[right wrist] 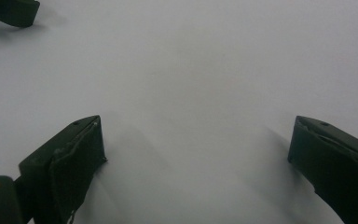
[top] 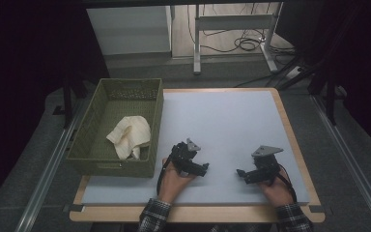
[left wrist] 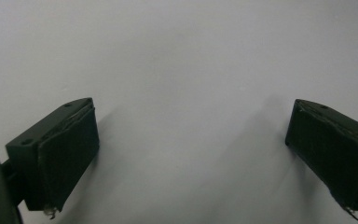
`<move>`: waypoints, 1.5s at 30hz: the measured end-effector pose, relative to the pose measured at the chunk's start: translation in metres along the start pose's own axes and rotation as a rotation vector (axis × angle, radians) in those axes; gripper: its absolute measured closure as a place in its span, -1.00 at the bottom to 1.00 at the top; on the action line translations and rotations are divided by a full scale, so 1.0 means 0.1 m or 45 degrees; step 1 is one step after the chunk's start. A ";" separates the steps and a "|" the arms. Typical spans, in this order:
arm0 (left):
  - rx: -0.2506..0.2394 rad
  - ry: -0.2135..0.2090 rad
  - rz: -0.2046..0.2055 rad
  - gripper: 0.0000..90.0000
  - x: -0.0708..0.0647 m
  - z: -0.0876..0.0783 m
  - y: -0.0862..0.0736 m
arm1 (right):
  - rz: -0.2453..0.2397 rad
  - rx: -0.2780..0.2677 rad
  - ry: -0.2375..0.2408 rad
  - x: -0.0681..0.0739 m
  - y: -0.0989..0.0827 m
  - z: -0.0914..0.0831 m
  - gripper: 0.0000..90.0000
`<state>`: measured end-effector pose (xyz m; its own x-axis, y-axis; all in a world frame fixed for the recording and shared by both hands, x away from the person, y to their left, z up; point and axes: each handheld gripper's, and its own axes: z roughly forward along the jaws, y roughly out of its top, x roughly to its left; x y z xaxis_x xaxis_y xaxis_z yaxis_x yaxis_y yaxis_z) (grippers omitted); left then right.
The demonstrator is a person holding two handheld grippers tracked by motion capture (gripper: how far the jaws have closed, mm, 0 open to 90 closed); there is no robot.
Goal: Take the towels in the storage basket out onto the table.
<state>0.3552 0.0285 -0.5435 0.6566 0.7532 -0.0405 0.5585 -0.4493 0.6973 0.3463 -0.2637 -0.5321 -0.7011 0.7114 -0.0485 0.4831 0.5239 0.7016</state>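
A cream cloth [top: 129, 136] lies crumpled inside a green woven basket [top: 92, 153] at the left of the table. My left gripper [top: 204, 167] rests low on the pale grey mat [top: 222, 121], just right of the basket, its jaws pointing right. My right gripper [top: 241, 175] sits near the mat's front right, jaws pointing left toward the other one. In the left gripper view the left gripper [left wrist: 191, 158] stands open over bare mat. In the right gripper view the right gripper [right wrist: 196, 168] is open too, with nothing between its fingers.
The mat lies on a wooden tabletop [top: 290, 125] with a narrow rim showing. A jaw of the left gripper [right wrist: 11, 11] shows at the top left corner of the right gripper view. Beyond the table stand a white desk frame [top: 232, 29] and floor cables [top: 246, 43].
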 end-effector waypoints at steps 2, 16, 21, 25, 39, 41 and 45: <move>0.003 -0.001 0.000 -0.94 0.00 0.00 0.00 | 0.000 0.000 0.000 0.00 0.00 0.00 -0.92; 0.027 -0.036 0.067 -0.94 -0.03 -0.05 0.06 | -0.001 -0.001 0.000 0.00 0.00 0.00 -0.92; 0.001 -0.081 0.086 -0.95 -0.07 -0.13 0.14 | 0.000 0.000 0.000 0.00 0.00 0.00 -0.92; 0.012 -0.101 0.115 -0.99 -0.09 -0.14 0.18 | -0.001 -0.001 0.000 0.00 0.00 0.00 -0.92; -0.066 -0.247 0.104 -1.00 -0.04 -0.26 0.35 | -0.001 -0.001 0.000 0.00 0.00 0.00 -0.92; -0.073 -0.267 0.099 -1.00 -0.02 -0.30 0.38 | 0.000 -0.001 0.000 0.00 0.00 0.00 -0.92; -0.059 -0.270 0.134 -1.00 -0.02 -0.37 0.49 | -0.001 -0.002 0.000 0.00 0.00 0.00 -0.92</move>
<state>0.3620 0.0228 -0.4828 0.8045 0.5834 -0.1117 0.4606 -0.4939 0.7375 0.3464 -0.2639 -0.5320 -0.7017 0.7107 -0.0492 0.4815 0.5240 0.7026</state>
